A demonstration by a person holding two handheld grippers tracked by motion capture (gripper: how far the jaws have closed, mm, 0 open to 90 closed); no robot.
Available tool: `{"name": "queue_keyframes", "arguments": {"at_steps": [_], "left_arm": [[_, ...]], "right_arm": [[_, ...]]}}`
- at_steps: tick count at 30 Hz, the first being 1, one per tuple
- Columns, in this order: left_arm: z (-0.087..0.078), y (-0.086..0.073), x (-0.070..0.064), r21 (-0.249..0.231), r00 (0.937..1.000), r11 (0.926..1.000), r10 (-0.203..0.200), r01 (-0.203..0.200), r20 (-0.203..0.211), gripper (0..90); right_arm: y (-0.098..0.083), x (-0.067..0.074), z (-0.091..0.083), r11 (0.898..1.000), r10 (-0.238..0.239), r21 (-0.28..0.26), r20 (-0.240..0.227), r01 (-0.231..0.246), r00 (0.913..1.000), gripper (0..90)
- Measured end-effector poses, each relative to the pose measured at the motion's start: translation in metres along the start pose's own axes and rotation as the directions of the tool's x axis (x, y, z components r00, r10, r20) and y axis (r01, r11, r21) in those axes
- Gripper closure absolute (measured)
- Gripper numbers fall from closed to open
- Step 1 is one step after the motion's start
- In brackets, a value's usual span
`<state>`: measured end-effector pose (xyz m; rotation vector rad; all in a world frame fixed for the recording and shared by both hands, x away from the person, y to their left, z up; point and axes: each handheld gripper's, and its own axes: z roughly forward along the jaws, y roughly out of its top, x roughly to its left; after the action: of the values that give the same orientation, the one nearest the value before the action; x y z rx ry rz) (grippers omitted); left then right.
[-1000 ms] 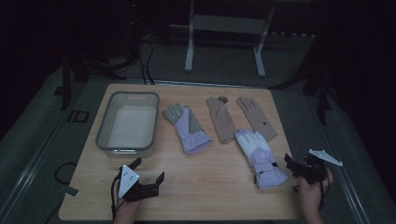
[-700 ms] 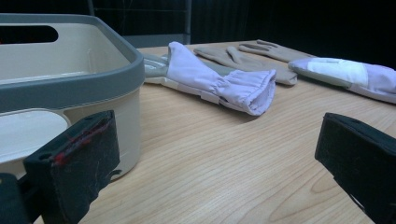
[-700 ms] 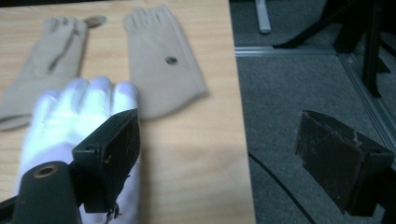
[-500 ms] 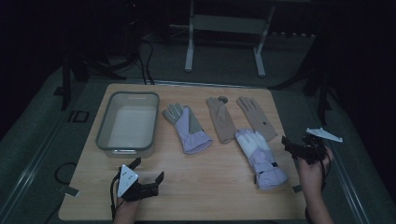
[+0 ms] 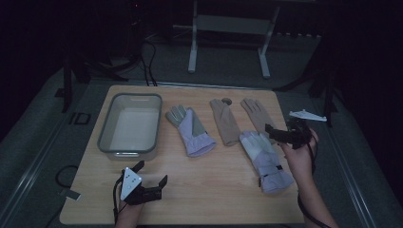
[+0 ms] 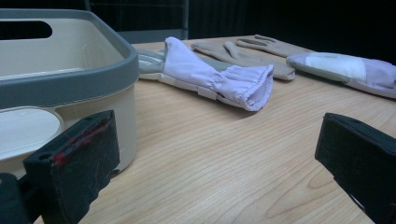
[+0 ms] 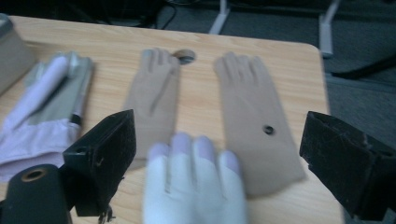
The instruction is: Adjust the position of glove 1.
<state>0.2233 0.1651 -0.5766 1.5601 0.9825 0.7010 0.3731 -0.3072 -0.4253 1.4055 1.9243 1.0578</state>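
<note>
Right gripper (image 5: 280, 134), jaws spread wide and empty, is held over the lavender glove (image 5: 264, 159) lying flat beside the tan glove (image 5: 257, 114); soft, light fabric is best pinched at the cuff.

on the table (image 5: 223, 190) the bin (image 5: 129, 126) lies far left, a padded glove (image 5: 192, 132) just right of it, then two thin gloves (image 5: 224, 121) side by side at the back; a second padded glove (image 5: 266, 159) lies before them, overlapping the right one.
</note>
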Motion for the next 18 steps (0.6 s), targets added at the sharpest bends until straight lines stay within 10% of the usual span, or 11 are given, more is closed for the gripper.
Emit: {"name": "queue_keyframes", "arguments": {"at_steps": [18], "left_arm": [[-0.001, 0.003, -0.001, 0.002, 0.9998, 1.0000, -0.008, 0.008, 0.016, 0.2]], "right_arm": [[0.030, 0.065, 0.040, 0.997, -0.070, 0.032, -0.143, 0.075, 0.9872, 12.4]]}}
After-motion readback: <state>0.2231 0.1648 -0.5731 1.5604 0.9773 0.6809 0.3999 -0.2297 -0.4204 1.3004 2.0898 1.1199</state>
